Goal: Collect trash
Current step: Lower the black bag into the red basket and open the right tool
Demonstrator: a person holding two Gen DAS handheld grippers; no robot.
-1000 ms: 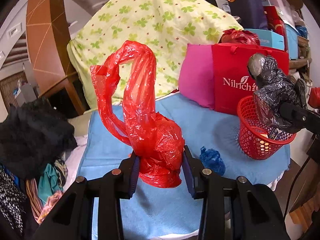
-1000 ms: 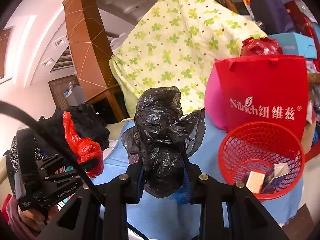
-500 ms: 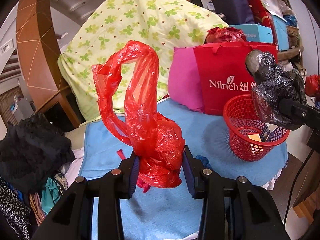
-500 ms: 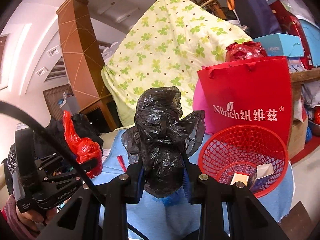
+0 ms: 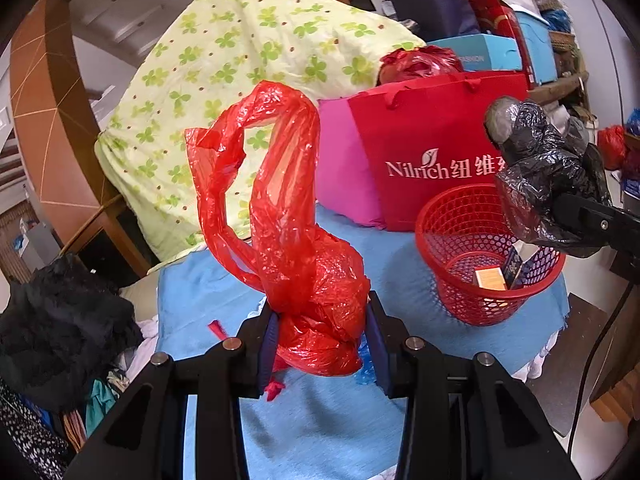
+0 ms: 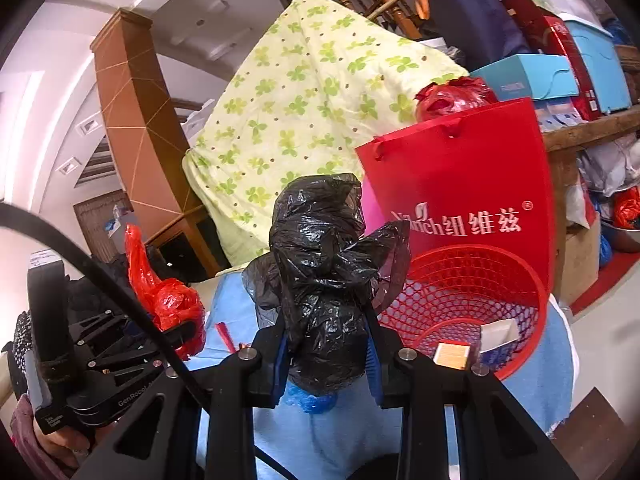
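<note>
Red plastic bag [image 5: 316, 312] pinched in your left gripper [image 5: 322, 344], frame centre | black bag [image 6: 324, 320] clamped in right gripper [image 6: 326, 354], beside the basket [image 6: 472, 300] at right | loose floppy handles could snag the rim, heads up

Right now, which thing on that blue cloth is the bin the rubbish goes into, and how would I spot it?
Find the big red paper bag with white lettering standing at the back of the blue cloth. Right in front of it sits the red basket, round and open-topped. Unlike the solid bags around it, its walls are a see-through plastic mesh, with a few small boxes inside.
</note>
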